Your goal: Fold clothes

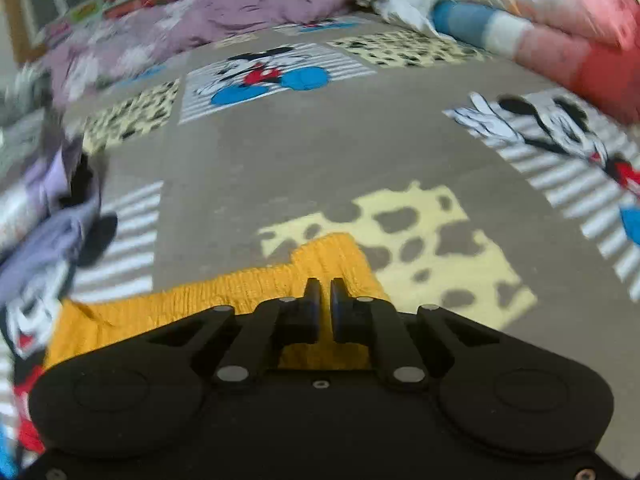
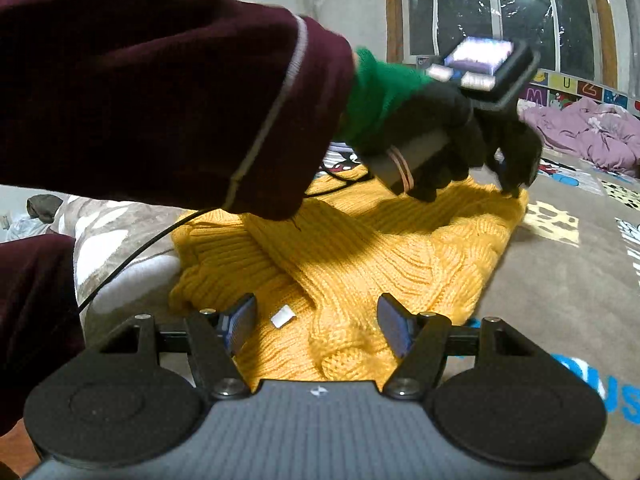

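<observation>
**A:** Sweater status? Yellow knit, lies flat on the grey cartoon-print blanket, white tag facing up near the right gripper.

**B:** Confirmed. Right gripper hovers over the near edge of the sweater, fingers spread wide, nothing between them. Blue pads visible on both.

**A:** Left one?

**B:** Left gripper has its fingers almost together, thin gap only, with the sweater's far corner right at the tips. Right view shows that same gripper down on the far corner, held by a black-gloved hand with a green cuff and maroon sleeve. Whether cloth is actually pinched, I can't tell; left view is blurred.

**A:** Surroundings?

**B:** Purple bedding bunched at the far side of the blanket, pink and blue rolled blanket to the right of it. Loose lilac clothes at the left edge in the left view. Black cable runs under the sleeve.
</observation>
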`<state>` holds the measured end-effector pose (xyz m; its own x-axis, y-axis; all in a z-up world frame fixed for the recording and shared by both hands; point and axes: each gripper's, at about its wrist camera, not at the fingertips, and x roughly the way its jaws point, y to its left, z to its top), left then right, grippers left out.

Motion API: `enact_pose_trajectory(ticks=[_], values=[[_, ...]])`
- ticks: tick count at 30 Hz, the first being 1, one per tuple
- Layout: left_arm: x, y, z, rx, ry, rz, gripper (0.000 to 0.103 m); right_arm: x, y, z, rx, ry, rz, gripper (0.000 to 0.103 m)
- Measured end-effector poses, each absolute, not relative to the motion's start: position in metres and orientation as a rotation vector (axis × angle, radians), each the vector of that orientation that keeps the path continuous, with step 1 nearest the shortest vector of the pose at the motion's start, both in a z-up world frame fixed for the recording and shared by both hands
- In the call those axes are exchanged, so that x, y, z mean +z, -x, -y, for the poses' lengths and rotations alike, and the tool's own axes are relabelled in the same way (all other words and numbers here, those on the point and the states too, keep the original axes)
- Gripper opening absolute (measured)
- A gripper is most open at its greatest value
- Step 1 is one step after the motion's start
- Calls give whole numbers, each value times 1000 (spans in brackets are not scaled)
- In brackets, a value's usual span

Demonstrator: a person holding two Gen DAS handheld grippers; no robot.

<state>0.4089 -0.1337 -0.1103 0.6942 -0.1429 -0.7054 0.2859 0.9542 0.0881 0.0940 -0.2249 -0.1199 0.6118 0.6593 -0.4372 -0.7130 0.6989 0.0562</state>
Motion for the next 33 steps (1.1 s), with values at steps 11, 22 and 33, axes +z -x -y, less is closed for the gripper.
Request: enact_pose_trajectory(ticks=[11,22,33], values=[[-66,-373,113,-248,-146,-674,43,-118,-89,221,807,146,-444,71],[-22,-220,20,-207,36,-546,67,-101,-68,244,805,88,-357,70],[-55,-113,-55,-86,362,-581,69,-108,-61,239,798,112,-397,71]])
